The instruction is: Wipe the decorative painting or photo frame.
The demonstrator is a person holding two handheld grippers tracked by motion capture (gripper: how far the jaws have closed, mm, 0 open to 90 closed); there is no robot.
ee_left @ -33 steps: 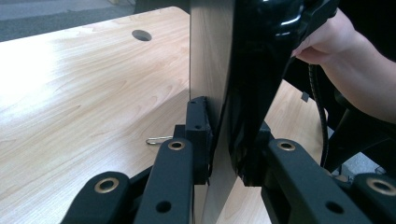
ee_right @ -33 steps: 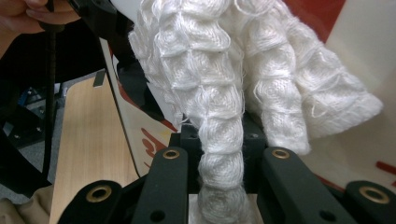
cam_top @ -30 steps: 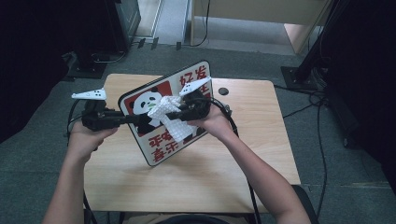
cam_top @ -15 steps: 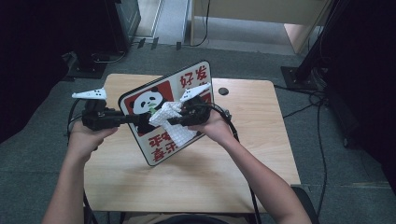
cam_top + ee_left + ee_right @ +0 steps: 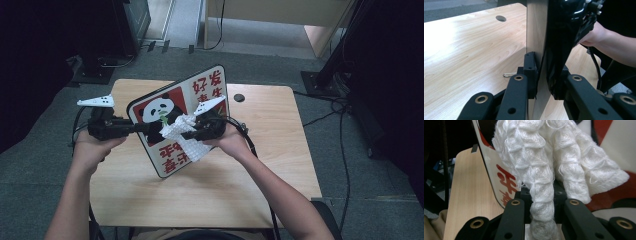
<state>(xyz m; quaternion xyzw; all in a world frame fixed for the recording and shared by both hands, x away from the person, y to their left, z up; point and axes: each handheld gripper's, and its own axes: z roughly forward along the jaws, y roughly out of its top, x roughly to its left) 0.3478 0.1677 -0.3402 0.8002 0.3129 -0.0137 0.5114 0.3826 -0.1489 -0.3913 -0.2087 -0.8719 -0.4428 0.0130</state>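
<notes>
While the panda sign board (image 5: 172, 107) is held tilted on edge above the wooden counter (image 5: 260, 165), its left rim, at about nine o'clock in the high view, is clamped by the left gripper (image 5: 142, 128). In the left gripper view the board's (image 5: 537, 37) pale edge is seen running upright between the two black jaws, which are closed onto it from both sides, one pad against the bare back and the other against the dark-looking printed face.

A white waffle-weave cloth (image 5: 182, 137) is pinched by the right gripper (image 5: 192, 134), whose jaws are nearly shut. In the right gripper view a twisted rope of the cloth (image 5: 541, 202) is seen passing straight down between the jaws, while the rest fans out above them, toward twelve o'clock, against the red-and-white printed face of the board (image 5: 496, 170). In the high view the cloth is seen lying on the printed face just below the panda picture, at about the board's centre, with a loose corner hanging toward five o'clock.

A small metal clip (image 5: 509, 74) is seen lying on the counter near the left jaws.
</notes>
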